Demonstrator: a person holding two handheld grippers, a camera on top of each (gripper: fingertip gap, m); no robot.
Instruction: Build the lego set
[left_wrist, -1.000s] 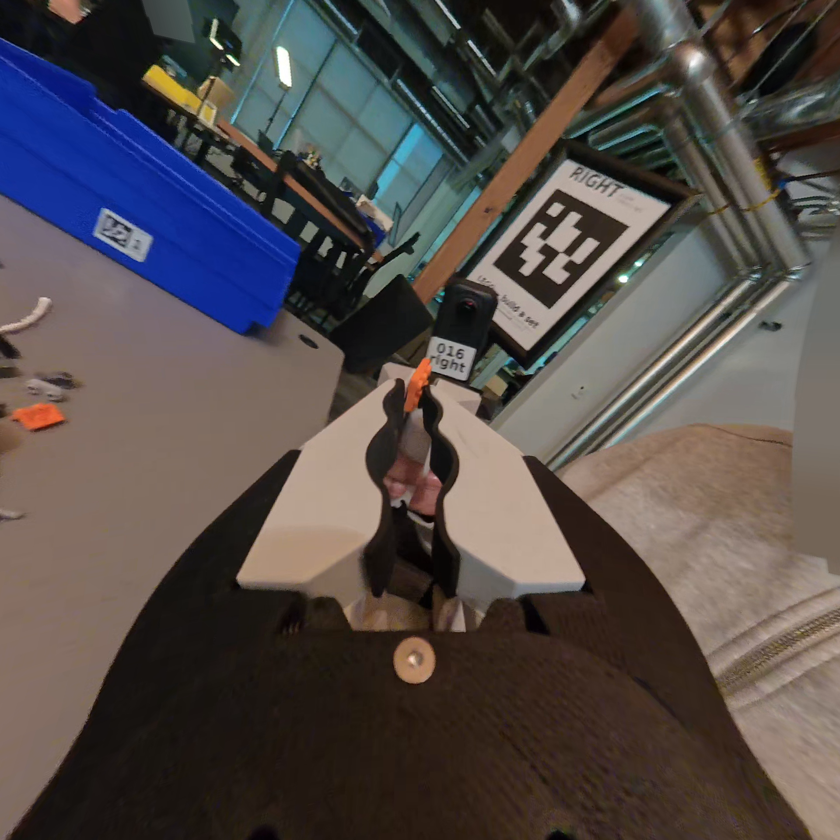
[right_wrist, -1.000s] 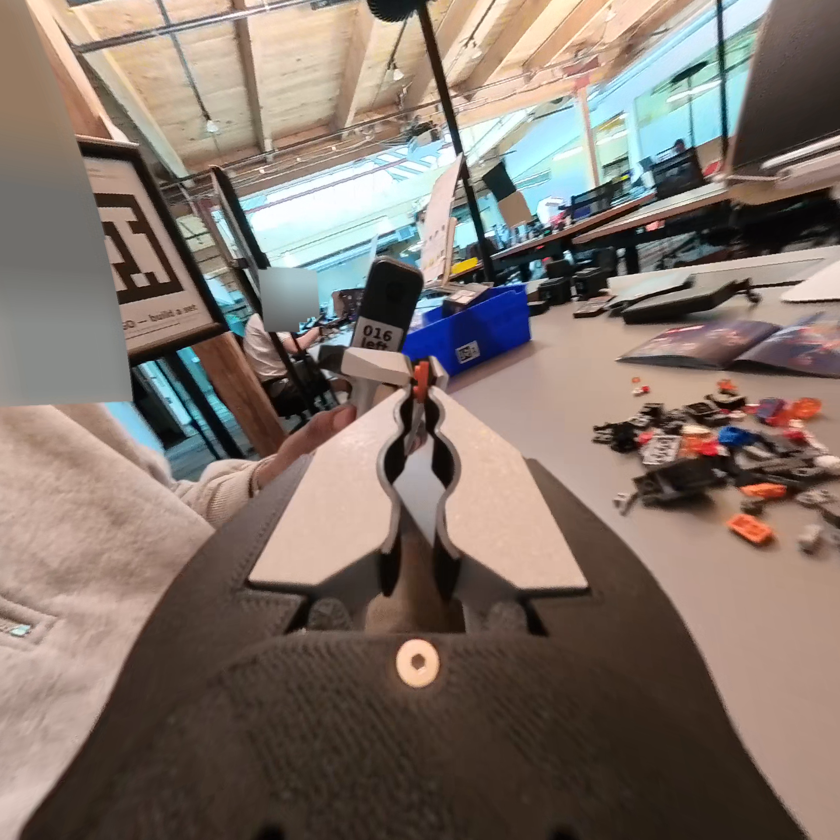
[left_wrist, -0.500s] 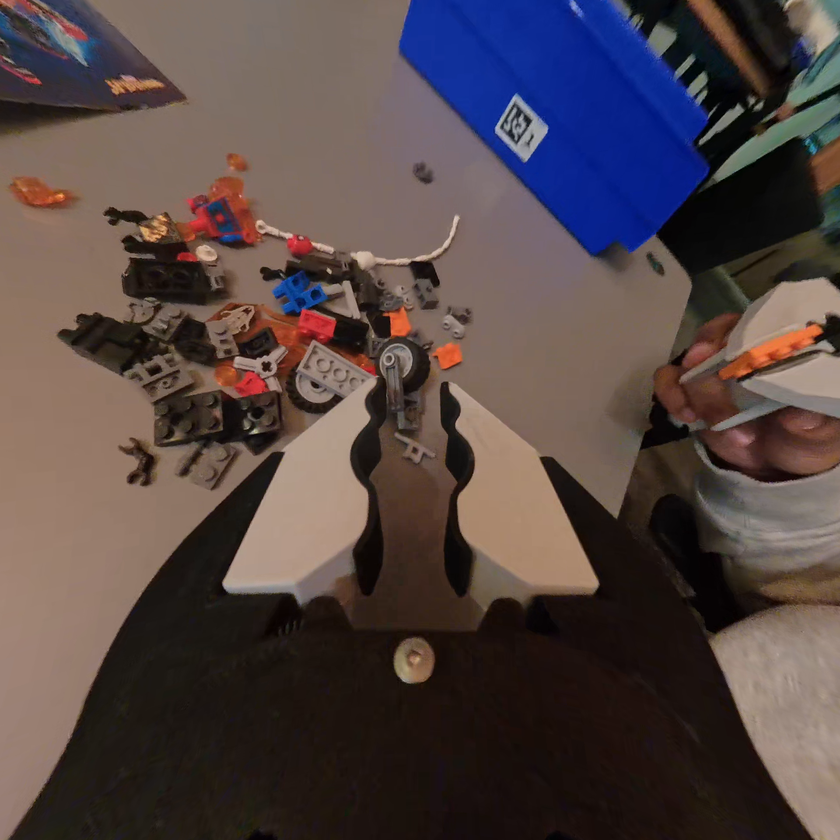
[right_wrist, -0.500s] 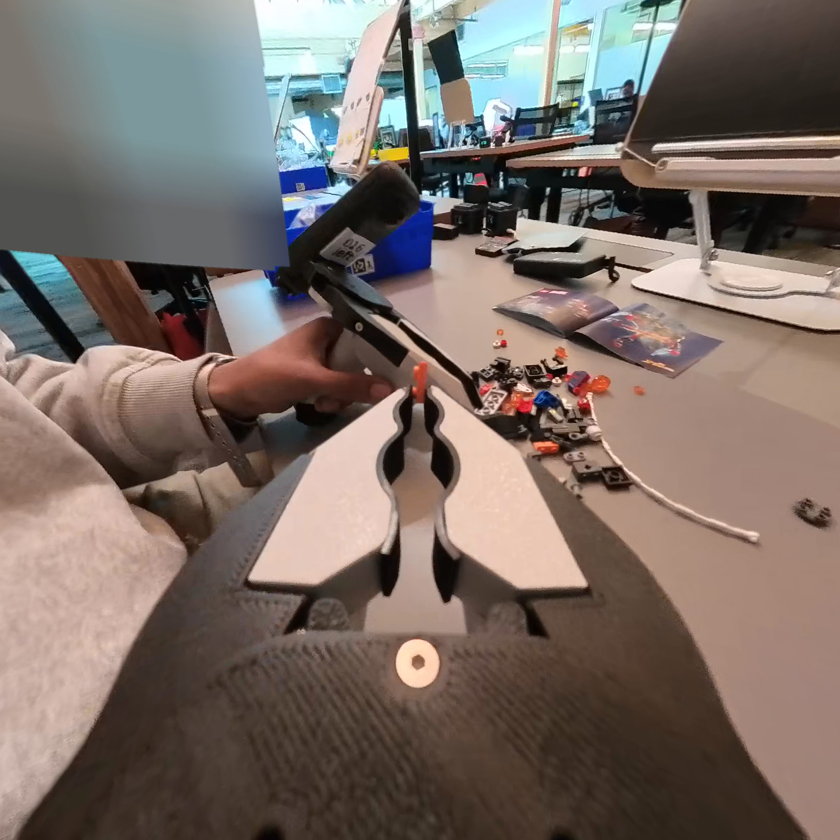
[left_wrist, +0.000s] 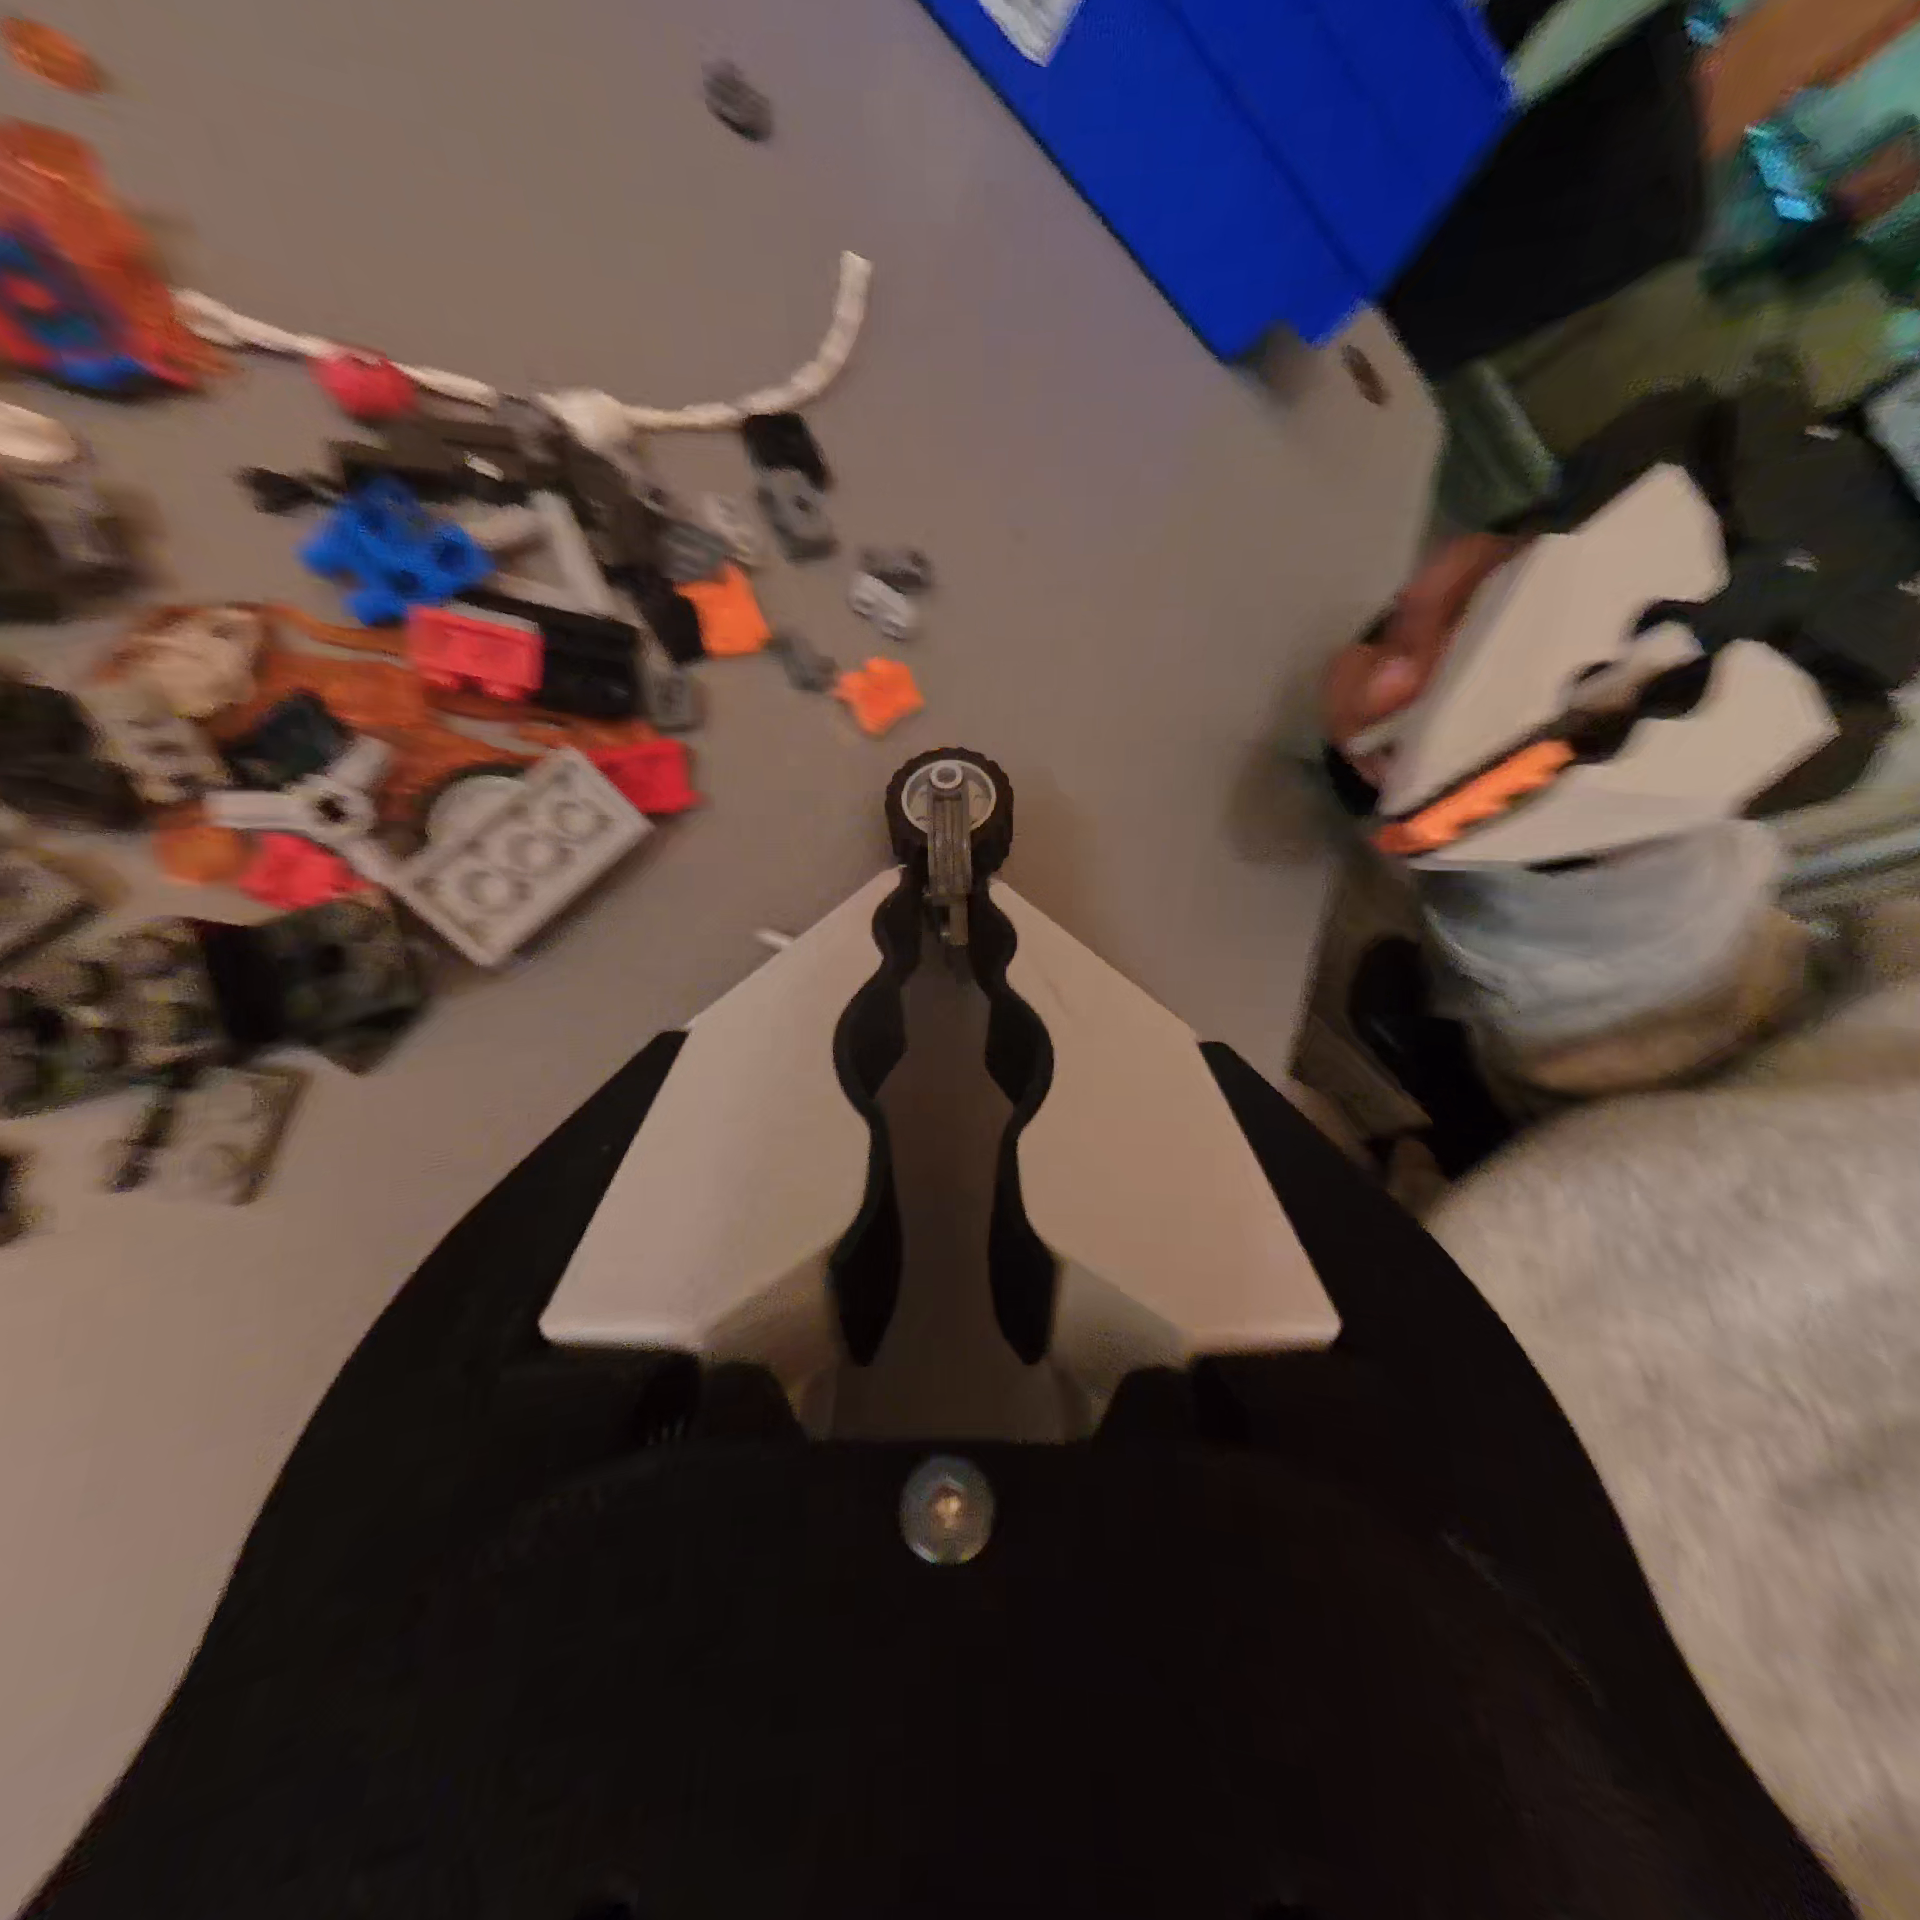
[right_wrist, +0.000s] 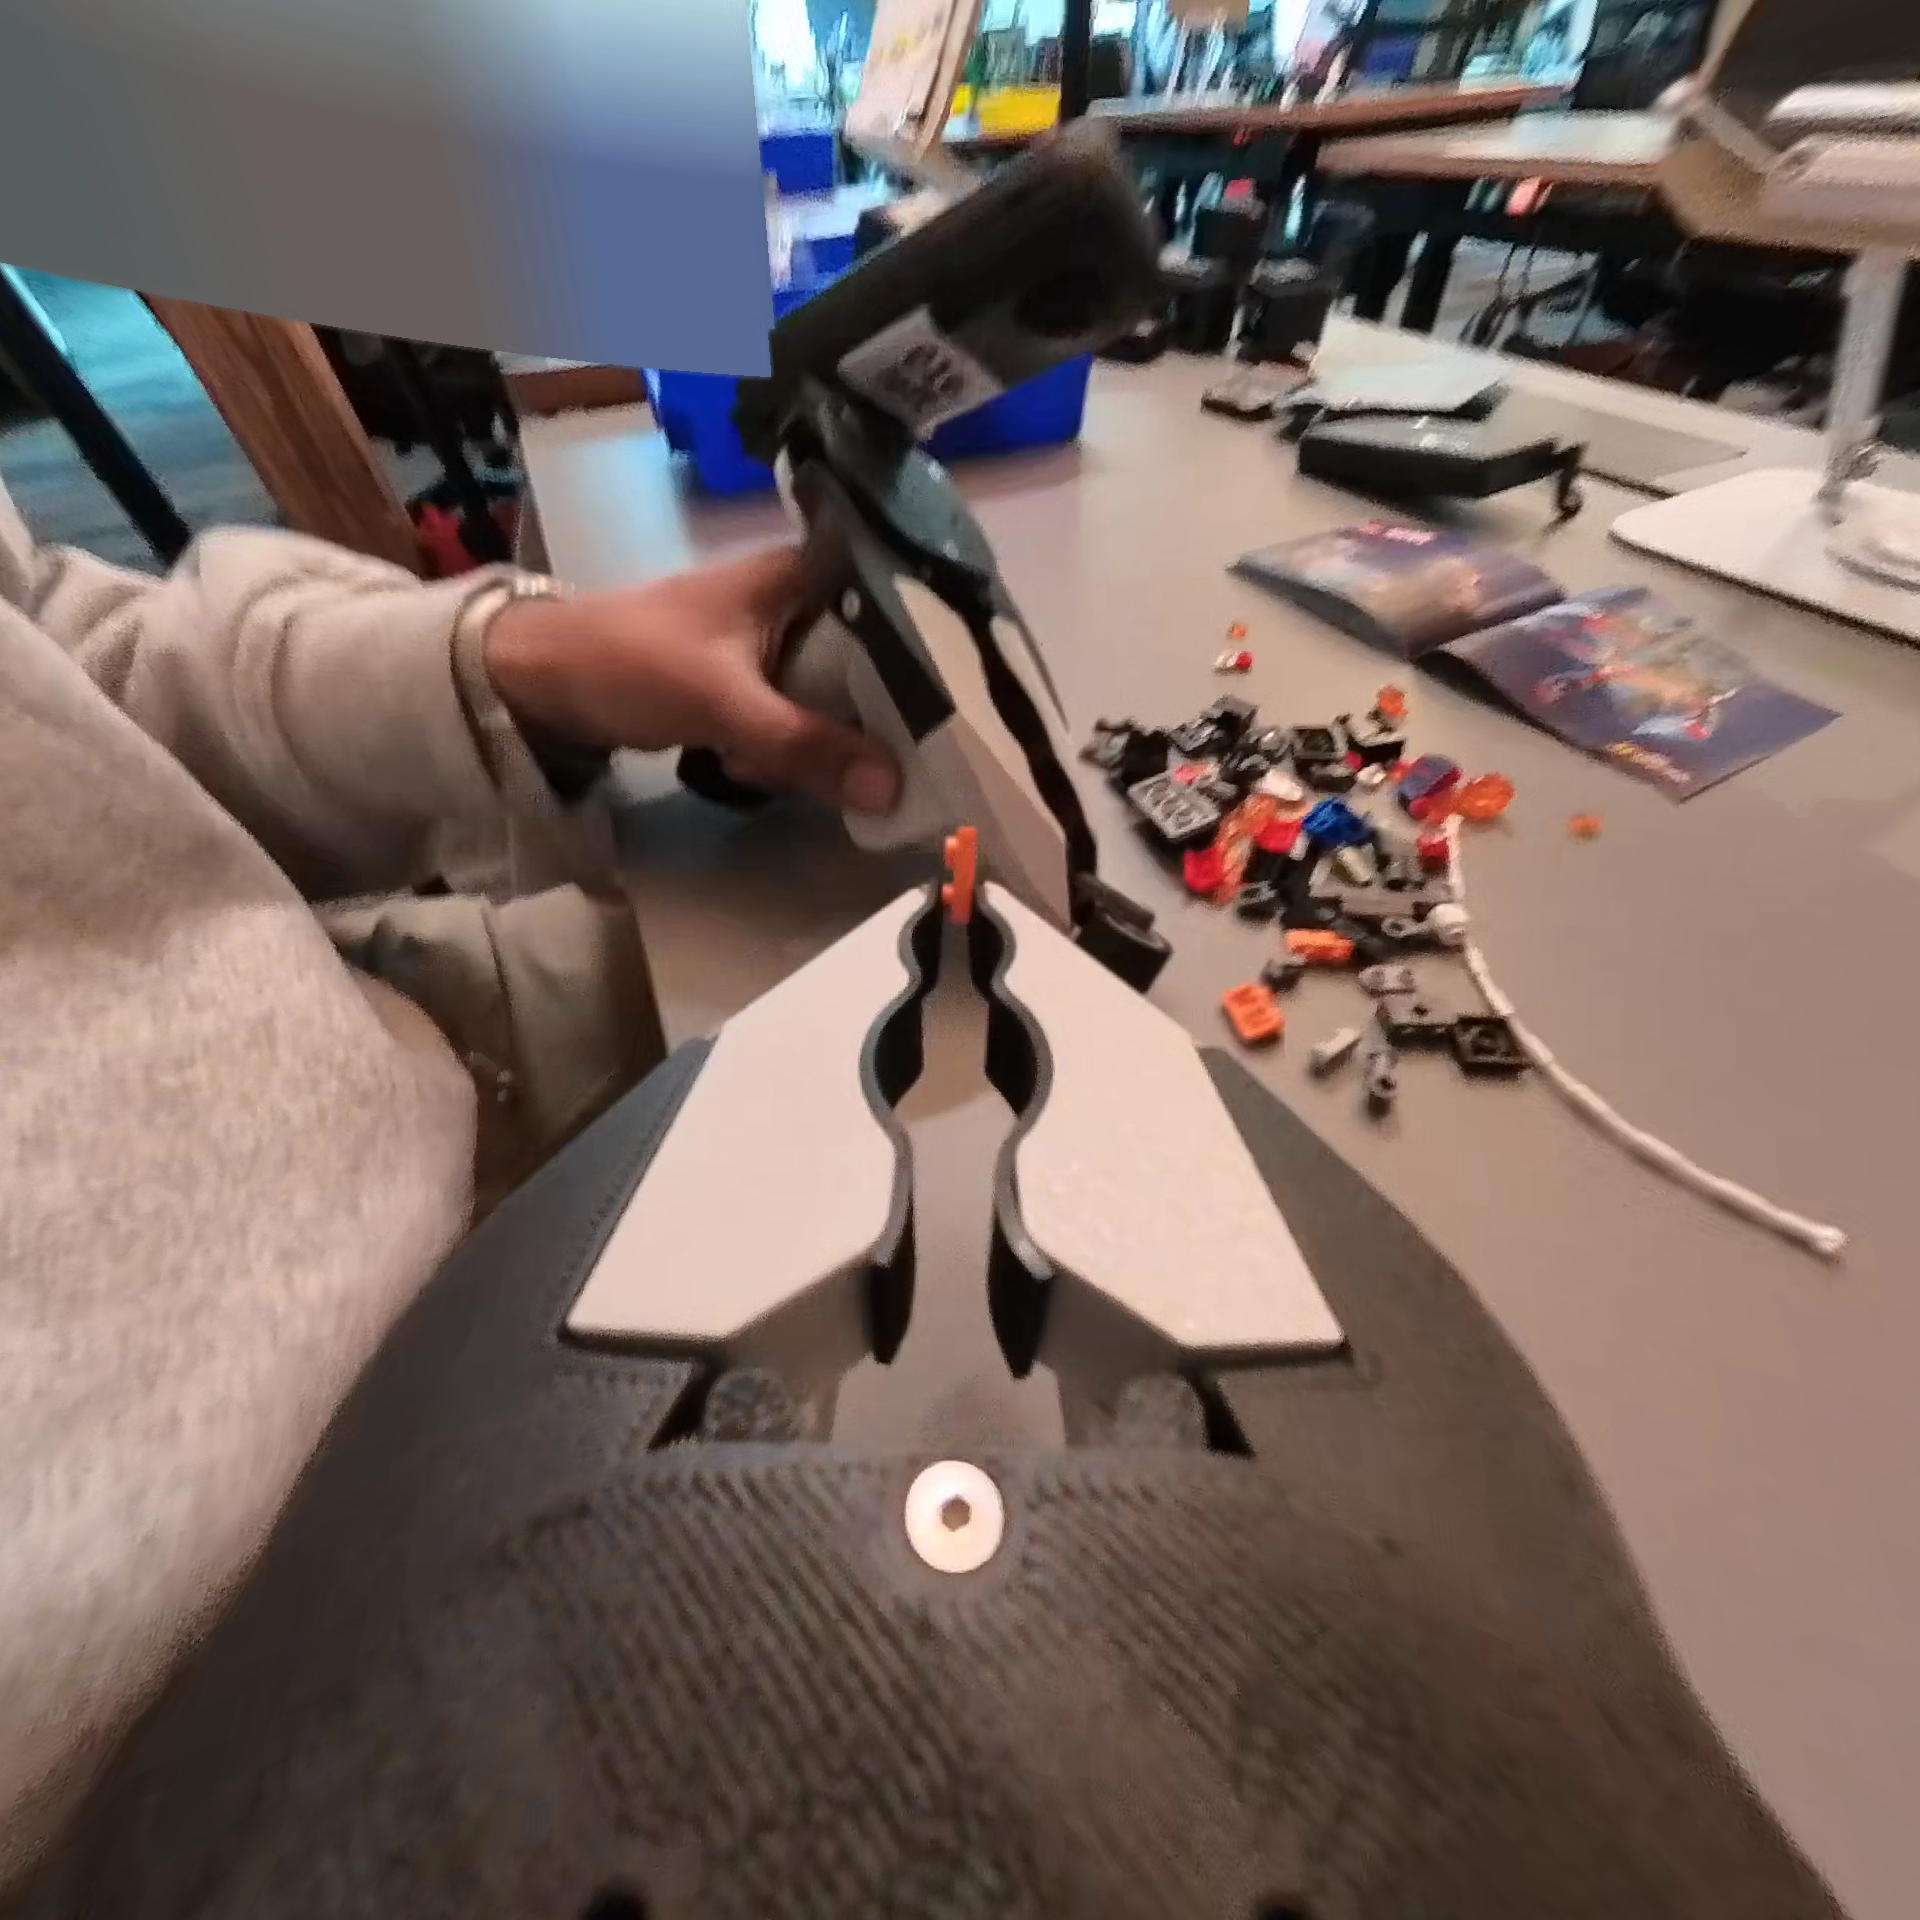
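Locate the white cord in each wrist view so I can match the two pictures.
Left wrist view: the cord lies upper centre, curving along the far edge of the brick pile, below the blue bin.
Right wrist view: the cord runs on the right from the pile toward the lower right, its end free on the table.
Shared landmark: the blue bin.

Dim indoor light, motion-blurred, wide-angle distortion at edges.
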